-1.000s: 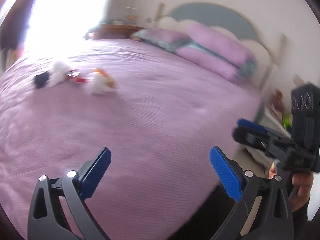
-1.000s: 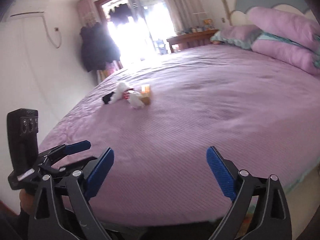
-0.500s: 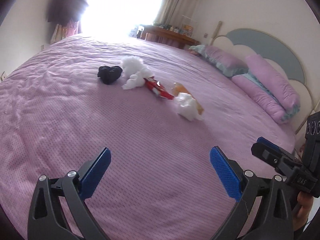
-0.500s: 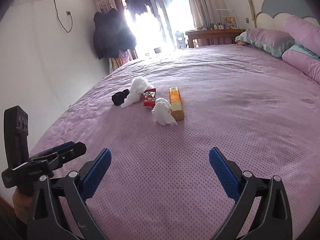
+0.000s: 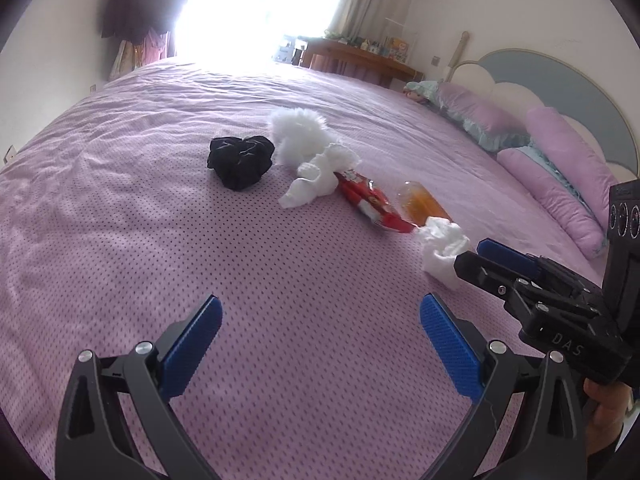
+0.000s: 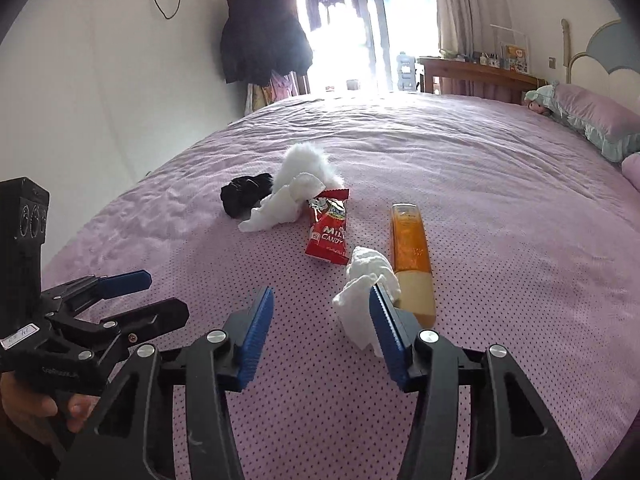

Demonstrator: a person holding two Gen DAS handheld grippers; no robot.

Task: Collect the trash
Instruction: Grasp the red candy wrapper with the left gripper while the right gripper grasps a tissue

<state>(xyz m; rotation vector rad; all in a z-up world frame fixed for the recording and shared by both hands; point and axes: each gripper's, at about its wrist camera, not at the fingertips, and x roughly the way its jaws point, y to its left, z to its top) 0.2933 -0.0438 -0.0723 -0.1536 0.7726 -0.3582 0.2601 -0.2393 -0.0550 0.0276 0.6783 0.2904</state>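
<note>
Trash lies scattered on the purple bed (image 5: 120,240), all of it ahead of both tongs. Nearest is a crumpled white tissue (image 6: 366,284), which sits just in front of the right tongs (image 6: 322,312) and touches the inner face of their right-hand blue pad; the left-hand pad is clear of it. The jaws of the right tongs stand partly apart and clamp nothing. From the left wrist camera the same tissue (image 5: 442,252) shows ahead and to the right of the left tongs (image 5: 320,320), just beyond the tip of the right tongs (image 5: 496,256), which reach in from the right edge.

Just to the right of the tissue, and touching it, lies an orange bottle (image 6: 412,260) on its side, its long axis pointing away from the right tongs. Ahead and a little left of the tissue lies a red candy wrapper (image 6: 328,228). Farther on, to the left, a second white tissue (image 6: 280,204) rests against the wrapper's far end, with a white fluffy thing (image 6: 306,160) right behind it and a black scrunched cloth (image 6: 244,196) at its left side.

The left tongs are wide apart and hold nothing, hanging over bare bedspread well short of the trash. In the right wrist view they (image 6: 156,296) appear at the lower left, beside the right tongs. Purple pillows (image 5: 560,160) lie far off to the right.
</note>
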